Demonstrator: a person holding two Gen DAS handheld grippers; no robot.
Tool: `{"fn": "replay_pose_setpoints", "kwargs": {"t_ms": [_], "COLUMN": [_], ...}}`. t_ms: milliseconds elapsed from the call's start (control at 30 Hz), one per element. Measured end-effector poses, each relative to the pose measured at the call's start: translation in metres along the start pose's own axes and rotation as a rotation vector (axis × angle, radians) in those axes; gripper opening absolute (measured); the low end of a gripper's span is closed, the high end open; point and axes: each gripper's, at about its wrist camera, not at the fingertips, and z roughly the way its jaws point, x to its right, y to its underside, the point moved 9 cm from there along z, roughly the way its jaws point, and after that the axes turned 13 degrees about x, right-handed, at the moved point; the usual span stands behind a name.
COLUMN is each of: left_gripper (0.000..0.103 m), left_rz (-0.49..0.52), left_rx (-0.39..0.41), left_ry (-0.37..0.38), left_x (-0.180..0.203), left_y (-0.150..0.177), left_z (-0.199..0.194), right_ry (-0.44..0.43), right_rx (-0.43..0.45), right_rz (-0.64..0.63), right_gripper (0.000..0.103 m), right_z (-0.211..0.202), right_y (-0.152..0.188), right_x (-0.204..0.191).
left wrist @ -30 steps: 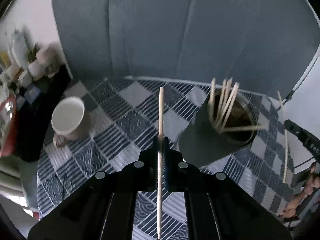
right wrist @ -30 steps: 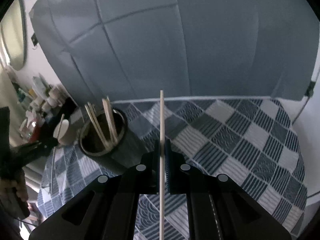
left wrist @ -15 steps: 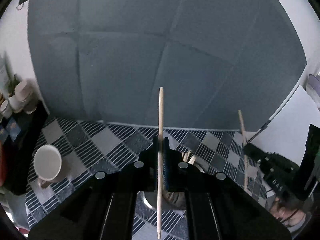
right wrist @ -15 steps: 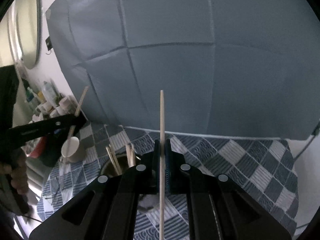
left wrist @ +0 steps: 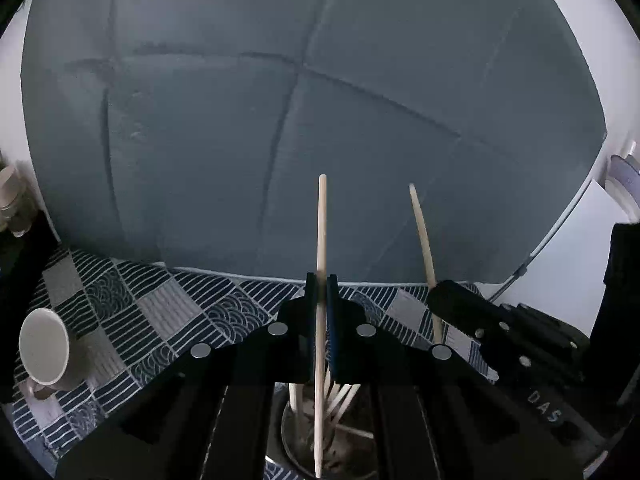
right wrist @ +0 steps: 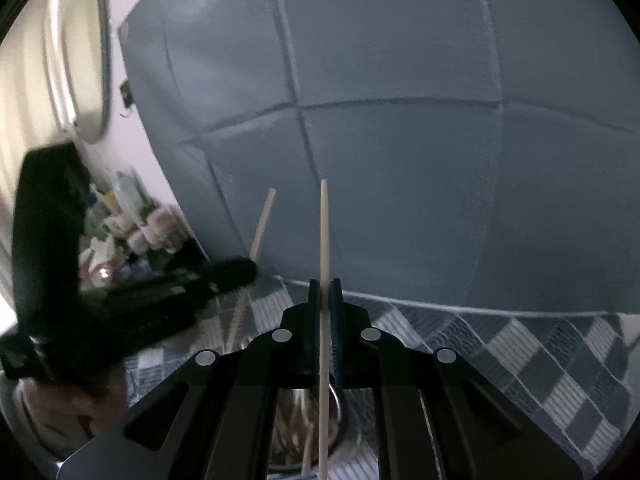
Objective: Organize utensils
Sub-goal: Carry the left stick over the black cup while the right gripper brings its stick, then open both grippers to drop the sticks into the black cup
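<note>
The round metal holder (left wrist: 298, 446) stands on the checked cloth directly below both grippers, and everything else sits around it. It already has a loose bundle of pale wooden chopsticks (left wrist: 340, 398) leaning inside it, seen through the gap between the black gripper bodies. Straight above the holder's mouth, the left gripper (left wrist: 321, 280) has its blue-padded jaws closed on one chopstick (left wrist: 321, 240), held upright with its lower end hanging down inside the holder's rim. Just to the right of that, also above the holder, the right gripper (left wrist: 438, 294) reaches in from the side with a second chopstick (left wrist: 420, 232) pinched at its tip and leaning slightly. From the right wrist camera the same second chopstick (right wrist: 325, 240) runs straight up between closed blue pads (right wrist: 338, 320), its lower end over the holder (right wrist: 334, 404), while the left gripper (right wrist: 244, 270) and its chopstick (right wrist: 262, 224) show blurred to the left of the holder. Well to the left of the holder, a white mug (left wrist: 46, 350) lies tipped on the blue-and-grey patchwork tablecloth (left wrist: 160, 308). Behind the holder a creased grey-blue backdrop (left wrist: 280, 120) rises from the table's far edge, and far left of it a cluttered shelf (right wrist: 132, 224) and a round mirror (right wrist: 86, 60) sit against the white wall.
</note>
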Motion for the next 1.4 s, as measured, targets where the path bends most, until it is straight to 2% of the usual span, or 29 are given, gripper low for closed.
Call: {"fn": "replay_pose_setpoints", "kwargs": {"t_ms": [233,333,533,800,867,933,1000,1033,1067,1100,1200,1267,1300,1367,1400], "left_gripper": [0.005,0.005,0.005,0.005,0.011,0.026,0.036,0.043,0.044,0.044,0.055,0.068,0.076,0.079,0.085], "left_rz": [0.021,0.082,0.135,0.159,0.161,0.157,0.160,0.163,0.169,0.175,0.176,0.176,0.172,0.162,0.152], "left_rx": [0.096,0.130,0.126,0.135,0.135,0.136,0.139,0.141,0.142,0.136,0.128,0.132,0.130,0.141,0.137], "left_ry": [0.037,0.040,0.046,0.015,0.003,-0.018,-0.042,-0.051,-0.069,-0.088,-0.121,-0.147,-0.159,-0.172,-0.190], "left_x": [0.001,0.006,0.010,0.004,0.002,-0.002,-0.005,-0.005,-0.007,-0.009,-0.014,-0.018,-0.020,-0.024,-0.027], "left_y": [0.013,0.022,0.044,0.046,0.043,0.039,0.033,0.030,0.027,0.025,0.021,0.019,0.019,0.017,0.017], "left_z": [0.004,0.002,0.000,-0.012,-0.016,-0.021,-0.029,-0.032,-0.036,-0.039,-0.050,-0.056,-0.059,-0.065,-0.067], "right_ry": [-0.090,-0.101,-0.104,-0.040,-0.026,-0.012,-0.001,0.005,0.014,0.015,0.025,0.045,0.052,0.073,0.087], "right_rx": [0.136,0.126,0.085,0.120,0.130,0.140,0.151,0.156,0.163,0.163,0.151,0.153,0.153,0.152,0.146], "right_rz": [0.060,0.077,0.079,0.075,0.080,0.087,0.094,0.095,0.098,0.103,0.117,0.115,0.112,0.101,0.100], "right_gripper": [0.005,0.005,0.005,0.008,0.009,0.009,0.012,0.021,0.031,0.033,0.035,0.049,0.051,0.059,0.063], "right_z": [0.002,0.008,0.013,-0.007,-0.014,-0.019,-0.026,-0.029,-0.034,-0.037,-0.044,-0.049,-0.052,-0.058,-0.061], "right_y": [0.004,0.018,0.048,0.047,0.041,0.035,0.028,0.025,0.022,0.019,0.015,0.013,0.014,0.014,0.016], "right_x": [-0.001,-0.002,-0.003,0.008,0.011,0.013,0.014,0.014,0.015,0.014,0.013,0.013,0.012,0.013,0.014]}}
